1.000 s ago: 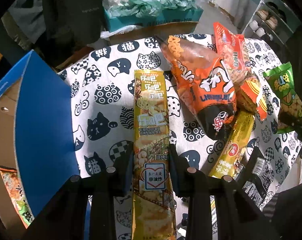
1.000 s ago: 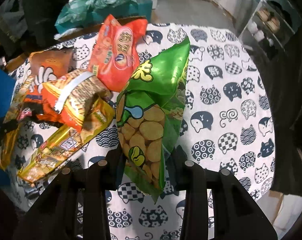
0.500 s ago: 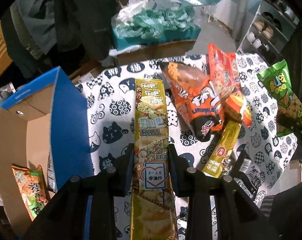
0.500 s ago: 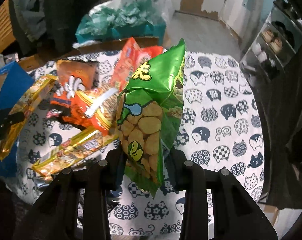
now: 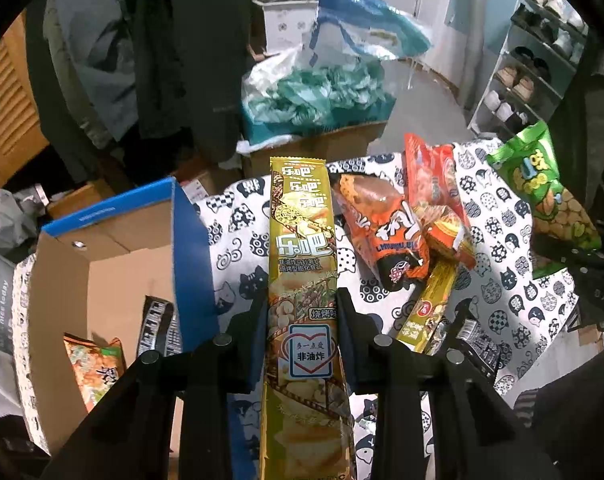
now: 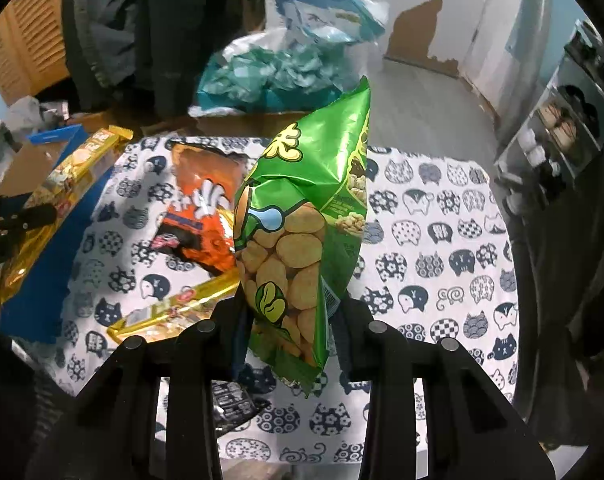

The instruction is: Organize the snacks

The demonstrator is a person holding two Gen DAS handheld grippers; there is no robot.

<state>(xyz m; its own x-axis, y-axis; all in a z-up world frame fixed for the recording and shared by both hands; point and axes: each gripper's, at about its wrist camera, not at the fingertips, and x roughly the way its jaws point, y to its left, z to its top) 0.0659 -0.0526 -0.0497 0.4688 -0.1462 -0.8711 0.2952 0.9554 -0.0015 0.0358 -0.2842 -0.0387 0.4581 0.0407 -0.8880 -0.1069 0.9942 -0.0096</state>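
Observation:
My left gripper (image 5: 302, 304) is shut on a long gold snack pack (image 5: 302, 248), held up above the cat-print tablecloth (image 5: 238, 248). To its left stands an open cardboard box with blue flaps (image 5: 114, 256), with a few packs inside. My right gripper (image 6: 292, 312) is shut on a green bag of broad-bean crisps (image 6: 302, 220), lifted off the table; the same green bag (image 5: 546, 196) shows at the right of the left wrist view. An orange bag (image 5: 382, 224), a red bag (image 5: 430, 176), a small orange pack (image 5: 446, 232) and a gold bar pack (image 5: 430, 308) lie in a heap on the cloth.
A black pack (image 5: 478, 340) lies near the table's front edge. Behind the table sits a cardboard box heaped with teal plastic bags (image 5: 318, 96). Dark coats (image 5: 182, 48) hang at the back left. A shoe rack (image 5: 530, 72) stands at the right.
Both grippers have risen with their packs, so the table looks farther away. More of the box's inside and of the room behind has come into view.

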